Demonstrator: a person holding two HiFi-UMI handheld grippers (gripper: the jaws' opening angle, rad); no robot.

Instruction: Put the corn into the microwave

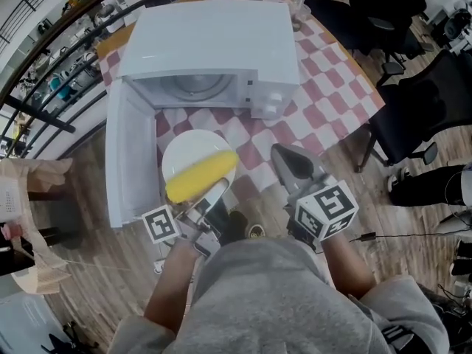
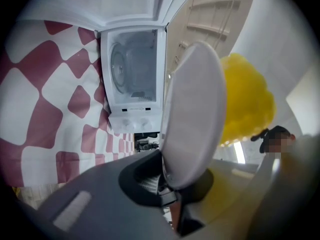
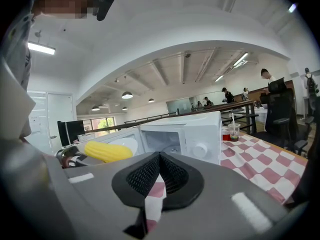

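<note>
A yellow corn cob (image 1: 199,174) lies on a white plate (image 1: 188,147), and my left gripper (image 1: 214,192) is shut on the plate's near rim. I hold it just off the table's near edge, in front of the white microwave (image 1: 214,46), whose door (image 1: 124,153) hangs open to the left. In the left gripper view the plate (image 2: 192,114) stands edge-on between the jaws, with the corn (image 2: 247,101) behind it and the microwave cavity (image 2: 134,69) beyond. My right gripper (image 1: 284,153) is shut and empty, to the right of the plate. Its view shows the corn (image 3: 107,151) and the microwave (image 3: 180,136).
The microwave stands on a table with a red-and-white checked cloth (image 1: 324,87). A plastic cup with a straw (image 3: 233,131) is on the table to the right of the microwave. Black office chairs (image 1: 413,116) stand at the right. A dark railing (image 1: 44,72) runs at the left above the wooden floor.
</note>
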